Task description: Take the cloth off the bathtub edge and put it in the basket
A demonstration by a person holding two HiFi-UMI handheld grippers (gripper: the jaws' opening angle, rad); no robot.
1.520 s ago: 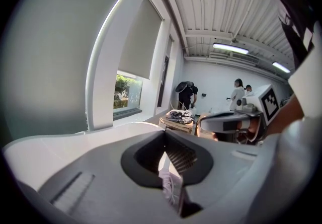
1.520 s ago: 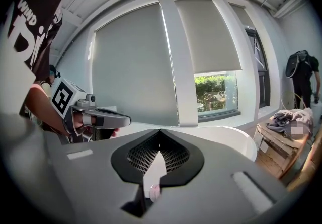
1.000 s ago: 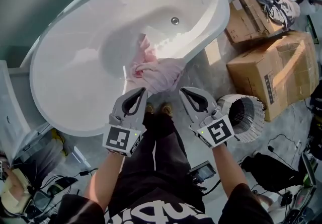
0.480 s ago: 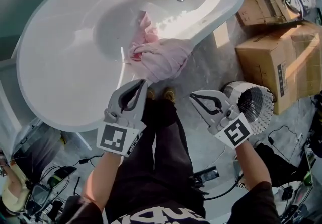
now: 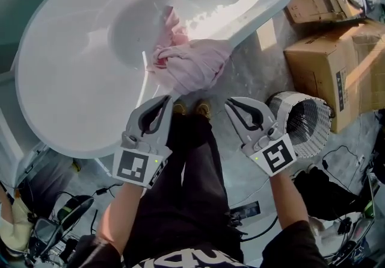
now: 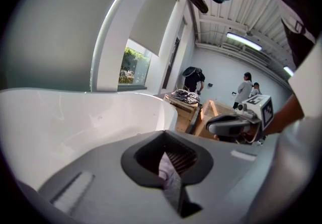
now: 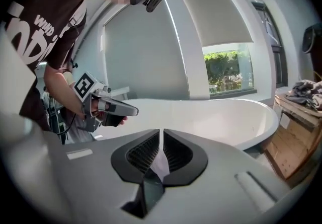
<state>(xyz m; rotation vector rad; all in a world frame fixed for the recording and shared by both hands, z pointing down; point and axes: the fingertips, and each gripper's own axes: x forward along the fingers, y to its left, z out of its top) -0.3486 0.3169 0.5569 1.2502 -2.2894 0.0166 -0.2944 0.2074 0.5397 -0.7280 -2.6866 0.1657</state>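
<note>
A pink cloth (image 5: pixel 195 65) hangs bunched over the near edge of the white bathtub (image 5: pixel 54 80), part inside the tub and part down its outer wall. My left gripper (image 5: pixel 165 102) is shut and empty, its tip just below the cloth's lower left edge. My right gripper (image 5: pixel 231 104) is also shut and empty, a little below and right of the cloth. The round white mesh basket (image 5: pixel 304 122) stands on the floor right of my right gripper. In the left gripper view the shut jaws (image 6: pixel 166 135) point over the tub (image 6: pixel 75 117), with a bit of pink showing through their gap.
Cardboard boxes (image 5: pixel 337 74) stand right of the tub, one with grey clothes on top. The person's dark trousers (image 5: pixel 192 170) and shoes are between the grippers. Cables and gear lie on the floor at bottom left. People stand far back in the room (image 6: pixel 244 89).
My right gripper has moved up and left, nearer the cloth. The left gripper has barely moved. Both stay shut, and the cloth lies as before.
</note>
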